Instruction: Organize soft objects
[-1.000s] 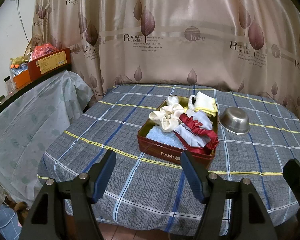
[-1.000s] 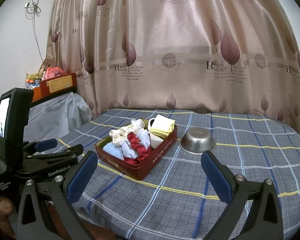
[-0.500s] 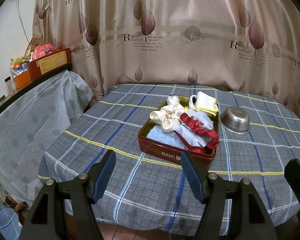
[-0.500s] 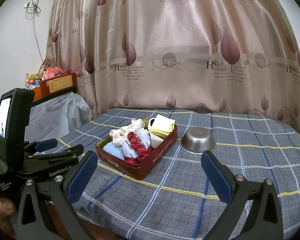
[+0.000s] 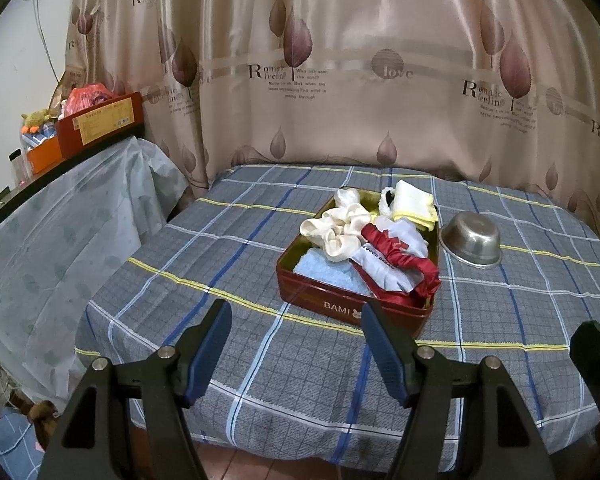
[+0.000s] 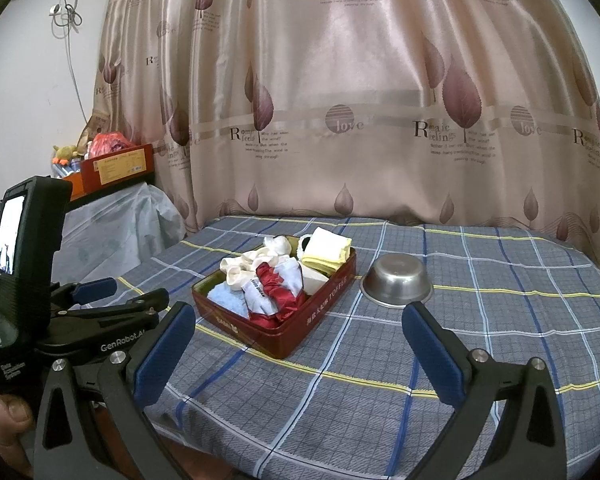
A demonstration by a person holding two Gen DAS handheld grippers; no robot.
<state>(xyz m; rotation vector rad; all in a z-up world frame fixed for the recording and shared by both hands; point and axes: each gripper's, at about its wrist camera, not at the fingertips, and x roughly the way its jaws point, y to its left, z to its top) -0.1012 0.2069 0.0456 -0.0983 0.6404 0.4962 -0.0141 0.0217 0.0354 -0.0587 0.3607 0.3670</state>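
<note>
Both tools — left tool (image 5: 296, 344) and right tool (image 6: 298, 346) — hang spread and empty at the near edge of the surface (image 5: 228, 248). The soft things lie heaped in the red tin (image 5: 340, 307): scrunchie (image 5: 334, 232), blue cloth (image 5: 328, 270), red-and-white piece (image 5: 396, 258), yellow cloth (image 5: 414, 204). A steel bowl (image 5: 471, 240) sits upturned just beside. This fits a gathered pile awaiting sorting, or a finished tidy — I cannot tell which.

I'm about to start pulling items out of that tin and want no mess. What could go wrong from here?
The red ribbon drapes over the white garment and the red tin rim, so lifting one may drag the other out. The light tin could slide on the checked cloth toward the steel bowl. Both the left gripper and right gripper are open, well short.
</note>
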